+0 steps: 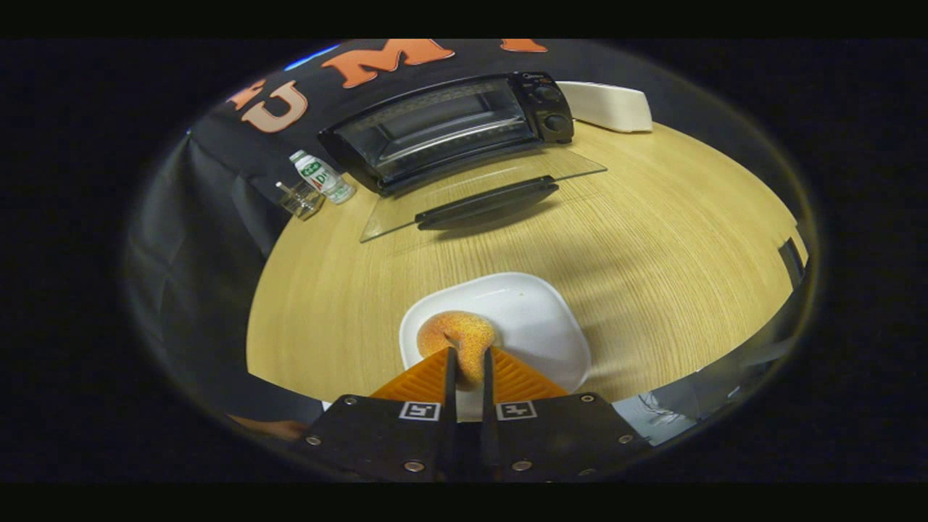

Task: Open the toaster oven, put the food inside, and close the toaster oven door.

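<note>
My hand-held gripper [467, 370] is clamped on the doughnut [458, 341], both fingers pressing it, over the near rim of the white plate [533, 319]. At 12 o'clock the toaster oven [449, 127] faces me, long axis crosswise, glass door [478, 190] dropped flat on the worktop [652, 239].

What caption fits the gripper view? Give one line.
Fingers pinch doughnut on plate; toaster oven door open.

Donut [459, 337] on plate [536, 319], between tongs [467, 362]; toaster oven [449, 127] beyond, door [482, 196] down on table [652, 239].
</note>
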### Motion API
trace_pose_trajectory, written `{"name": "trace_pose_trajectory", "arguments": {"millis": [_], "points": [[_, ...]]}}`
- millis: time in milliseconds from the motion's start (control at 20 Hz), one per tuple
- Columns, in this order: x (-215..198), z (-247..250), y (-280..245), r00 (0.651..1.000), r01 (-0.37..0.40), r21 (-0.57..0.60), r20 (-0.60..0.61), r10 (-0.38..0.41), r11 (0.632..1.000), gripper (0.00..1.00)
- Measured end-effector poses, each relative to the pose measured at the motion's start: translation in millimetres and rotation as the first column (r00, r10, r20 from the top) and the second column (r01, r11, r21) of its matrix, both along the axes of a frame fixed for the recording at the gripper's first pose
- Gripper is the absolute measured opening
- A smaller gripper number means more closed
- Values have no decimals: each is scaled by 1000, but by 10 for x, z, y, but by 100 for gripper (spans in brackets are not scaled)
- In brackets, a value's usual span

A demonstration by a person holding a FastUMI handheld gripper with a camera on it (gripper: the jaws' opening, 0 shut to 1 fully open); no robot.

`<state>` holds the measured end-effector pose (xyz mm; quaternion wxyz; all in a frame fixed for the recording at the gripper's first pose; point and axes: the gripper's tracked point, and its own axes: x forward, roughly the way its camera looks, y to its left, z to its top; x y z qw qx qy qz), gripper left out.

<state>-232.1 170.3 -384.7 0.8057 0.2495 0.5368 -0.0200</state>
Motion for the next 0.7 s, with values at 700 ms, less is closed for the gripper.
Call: {"name": "trace_pose_trajectory", "arguments": {"millis": [700], "points": [[1760,664,-460,923,297,389,116,-367,872,13]]}}
